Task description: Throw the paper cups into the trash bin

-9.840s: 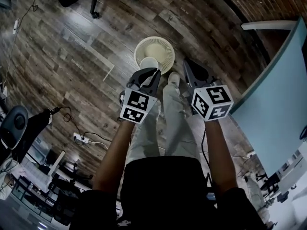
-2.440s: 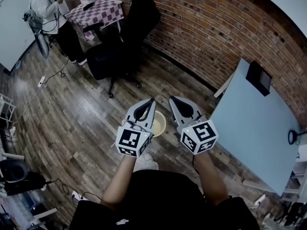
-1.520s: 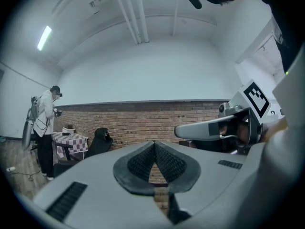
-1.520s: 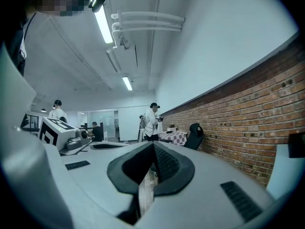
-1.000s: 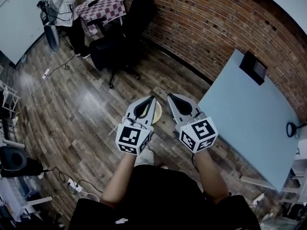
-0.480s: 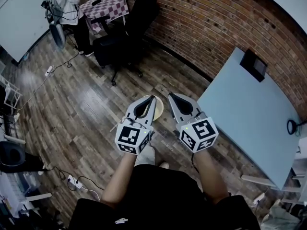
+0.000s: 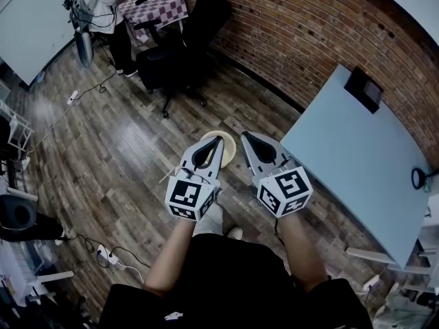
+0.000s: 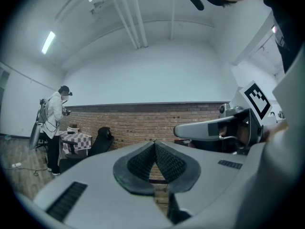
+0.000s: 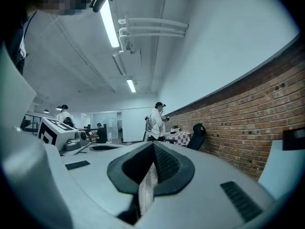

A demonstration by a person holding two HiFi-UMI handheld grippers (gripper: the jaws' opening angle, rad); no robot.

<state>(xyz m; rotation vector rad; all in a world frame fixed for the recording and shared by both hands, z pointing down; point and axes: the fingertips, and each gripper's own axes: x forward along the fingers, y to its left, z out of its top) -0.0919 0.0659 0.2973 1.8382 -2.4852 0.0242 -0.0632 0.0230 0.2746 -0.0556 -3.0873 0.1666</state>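
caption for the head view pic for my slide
Left hand-held gripper pinches a paper cup above the wood floor, right hand-held gripper alongside, brick wall ahead.

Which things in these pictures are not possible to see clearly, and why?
- The paper cup: head view, the left tongs cover its near side, so where they pinch it is hidden.
- Black object on the table: head view, too small to identify.
- Trash bin: in no view.
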